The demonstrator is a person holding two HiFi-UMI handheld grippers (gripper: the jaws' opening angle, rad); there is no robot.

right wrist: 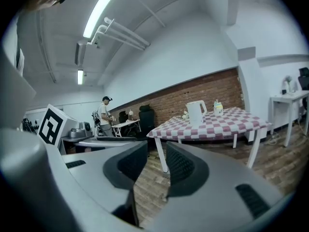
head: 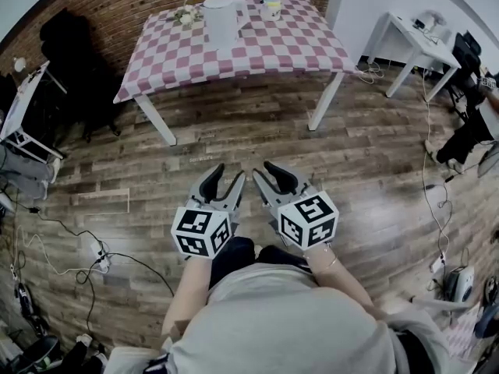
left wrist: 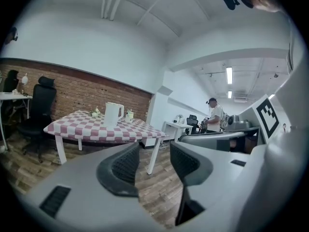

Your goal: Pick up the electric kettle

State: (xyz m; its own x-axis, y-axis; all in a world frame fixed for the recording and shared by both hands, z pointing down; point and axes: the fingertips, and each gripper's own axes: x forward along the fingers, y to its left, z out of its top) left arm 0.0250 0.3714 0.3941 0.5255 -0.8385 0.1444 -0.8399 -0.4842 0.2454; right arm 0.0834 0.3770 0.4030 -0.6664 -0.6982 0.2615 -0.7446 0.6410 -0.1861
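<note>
The white electric kettle (head: 224,18) stands upright on the pink-and-white checked table (head: 273,49) at the far side of the room. It also shows in the left gripper view as the kettle (left wrist: 113,114) and in the right gripper view as the kettle (right wrist: 195,112), small and distant in both. My left gripper (head: 228,176) and right gripper (head: 263,171) are held side by side close to my body, well short of the table. The left gripper (left wrist: 154,149) and the right gripper (right wrist: 157,151) each stand open, with only wooden floor showing in the gap.
A small jar (head: 271,5) and a little plant (head: 185,12) stand beside the kettle. A black office chair (head: 70,45) is left of the table, a white desk (head: 417,41) to its right. Cables and a power strip (head: 97,259) lie on the floor. A person (left wrist: 215,115) stands at another desk.
</note>
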